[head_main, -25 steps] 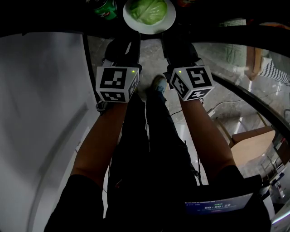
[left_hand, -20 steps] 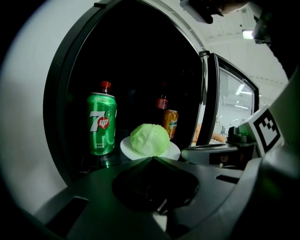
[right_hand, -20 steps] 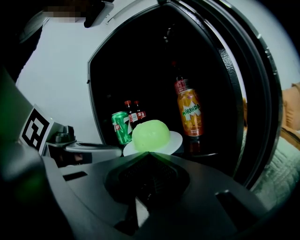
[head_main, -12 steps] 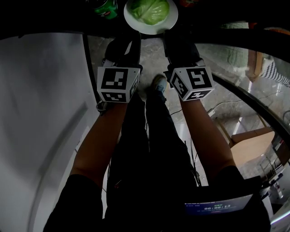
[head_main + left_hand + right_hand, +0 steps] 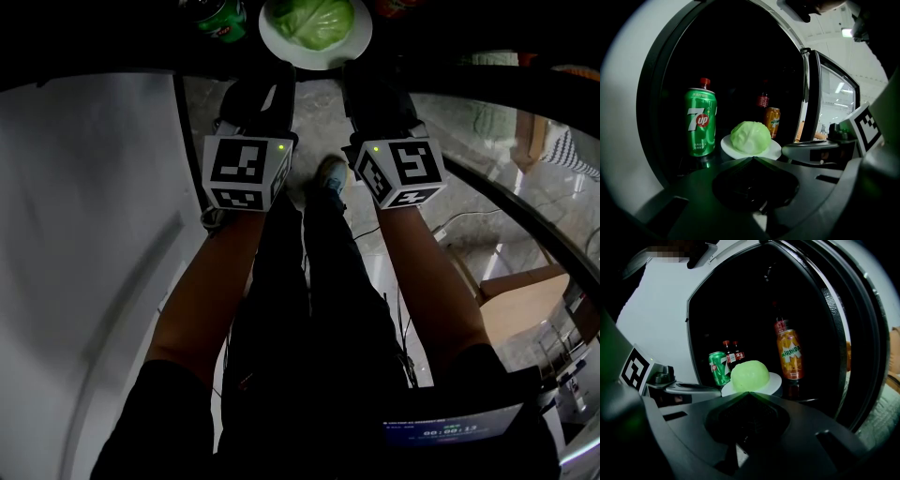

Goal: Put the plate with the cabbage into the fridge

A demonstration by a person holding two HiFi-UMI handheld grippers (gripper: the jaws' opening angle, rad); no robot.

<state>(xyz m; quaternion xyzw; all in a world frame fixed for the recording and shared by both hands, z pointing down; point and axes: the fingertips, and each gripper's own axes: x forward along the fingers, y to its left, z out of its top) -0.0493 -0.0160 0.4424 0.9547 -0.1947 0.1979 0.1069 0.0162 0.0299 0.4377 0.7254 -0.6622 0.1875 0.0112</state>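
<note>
clearly the biggest thing is the one fridge (image 5: 661, 93); its dark cavity faces the person and its single glass door (image 5: 820, 103) stands swung aside to the right, which leaves the shelf reachable; next come the two tools, one per hand; the left gripper (image 5: 752, 160) and the right gripper (image 5: 745, 394) reach forward side by side, each with its jaws drawn together onto the near rim of the plate (image 5: 774, 149), the left one towards the rim's left part and the right one towards its right; two grips on one edge probably serve to keep the dish level so that its load does not roll; the one white plate sits just inside the fridge mouth at shelf height, between the drinks, though i cannot tell whether it rests on the shelf or hangs from the jaws; on it lies one pale green cabbage (image 5: 750, 137), roughly centred, which suits a carry by the rim; by my reading the placing is nearly done and only letting go and closing the door remain; one green can (image 5: 700, 123) stands upright just left of the plate and one orange can (image 5: 790, 355) just right of it, so the dish fills the gap between them; behind them i count at least three small dark bottles (image 5: 727, 347) with red labels.
</note>
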